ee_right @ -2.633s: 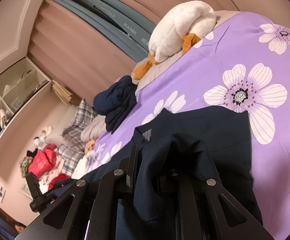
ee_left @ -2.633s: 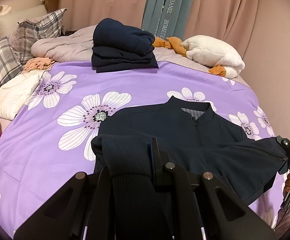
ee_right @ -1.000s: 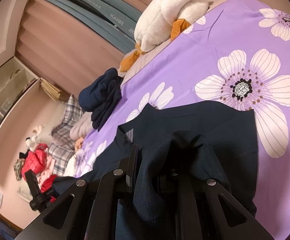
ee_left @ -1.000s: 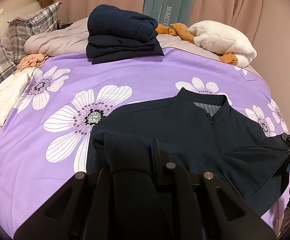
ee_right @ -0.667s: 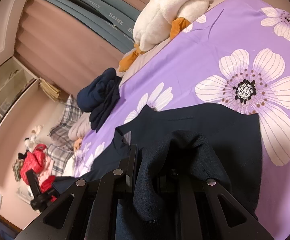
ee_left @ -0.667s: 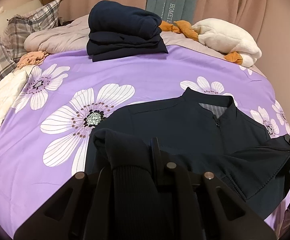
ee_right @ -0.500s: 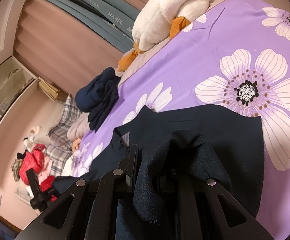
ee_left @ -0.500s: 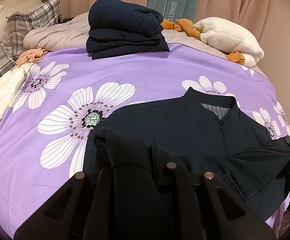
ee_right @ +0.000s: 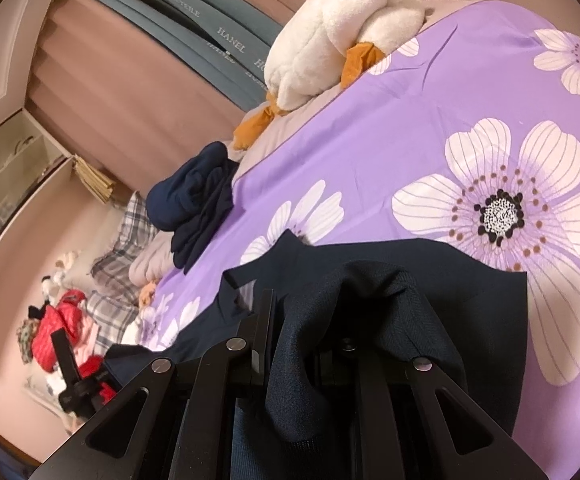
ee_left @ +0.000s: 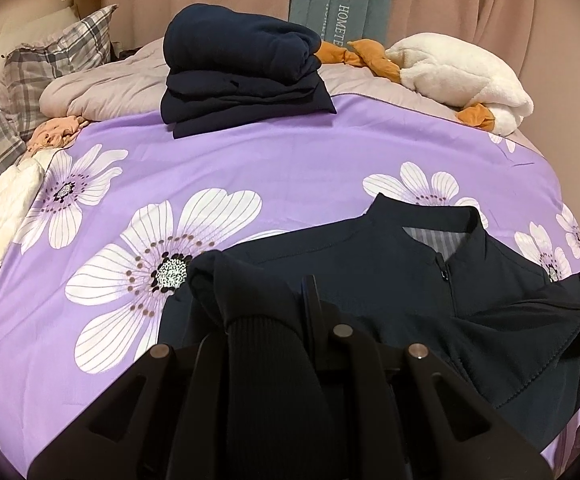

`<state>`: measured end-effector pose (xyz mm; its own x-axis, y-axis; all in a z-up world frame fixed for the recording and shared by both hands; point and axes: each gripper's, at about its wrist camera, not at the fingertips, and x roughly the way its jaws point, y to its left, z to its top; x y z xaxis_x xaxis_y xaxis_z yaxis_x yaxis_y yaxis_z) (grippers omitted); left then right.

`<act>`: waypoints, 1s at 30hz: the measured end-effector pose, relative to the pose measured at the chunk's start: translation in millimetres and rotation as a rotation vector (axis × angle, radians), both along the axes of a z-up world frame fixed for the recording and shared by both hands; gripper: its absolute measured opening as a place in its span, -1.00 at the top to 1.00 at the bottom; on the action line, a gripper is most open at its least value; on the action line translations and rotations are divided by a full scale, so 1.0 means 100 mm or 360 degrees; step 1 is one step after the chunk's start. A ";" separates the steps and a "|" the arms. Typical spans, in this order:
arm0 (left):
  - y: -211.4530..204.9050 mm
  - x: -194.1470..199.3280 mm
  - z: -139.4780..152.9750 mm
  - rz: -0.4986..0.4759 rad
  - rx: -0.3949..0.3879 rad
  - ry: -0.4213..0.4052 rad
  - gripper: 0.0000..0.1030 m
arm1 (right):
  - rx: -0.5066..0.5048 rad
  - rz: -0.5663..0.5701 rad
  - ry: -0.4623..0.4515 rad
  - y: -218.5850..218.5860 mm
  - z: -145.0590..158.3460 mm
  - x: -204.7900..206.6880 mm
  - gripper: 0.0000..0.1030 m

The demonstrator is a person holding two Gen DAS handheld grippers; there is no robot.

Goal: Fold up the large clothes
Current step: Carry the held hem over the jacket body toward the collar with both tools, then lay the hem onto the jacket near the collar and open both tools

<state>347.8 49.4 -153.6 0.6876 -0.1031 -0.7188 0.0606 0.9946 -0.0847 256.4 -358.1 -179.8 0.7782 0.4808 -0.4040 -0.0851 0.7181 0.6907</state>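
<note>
Navy ribbed-cuff jacket (ee_left: pixel 389 280) pinched by both tools.

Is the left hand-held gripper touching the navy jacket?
Touching. The left wrist view shows the navy jacket with its ribbed cuff bunched between the left hand-held gripper fingers.

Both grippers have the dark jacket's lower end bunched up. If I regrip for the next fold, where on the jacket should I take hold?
Probably at the shoulders either side of the stand collar. The jacket lies flat, front up, collar toward the folded navy pile. Come from the sides, low over the purple floral sheet, left gripper on its own side, right gripper opposite, pinching the seam edges.
</note>
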 end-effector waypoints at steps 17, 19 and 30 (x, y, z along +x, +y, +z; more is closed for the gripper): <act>0.18 0.49 -0.30 0.0163 -0.0096 0.0185 0.71 | -0.0001 0.0005 0.0115 0.02 -0.10 0.42 0.70; 0.19 0.53 -0.33 0.0170 -0.0096 0.0195 0.71 | -0.0001 0.0006 0.0133 0.03 -0.11 0.49 0.70; 0.19 0.80 -0.40 0.0167 -0.0072 0.0275 0.68 | 0.0079 -0.0012 0.0262 -0.07 -0.28 0.73 0.70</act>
<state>428.2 68.5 -194.0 0.5633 -0.0724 -0.8231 -0.0625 0.9896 -0.1298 329.3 -364.8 -207.6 0.7070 0.4978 -0.5024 0.0376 0.6829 0.7295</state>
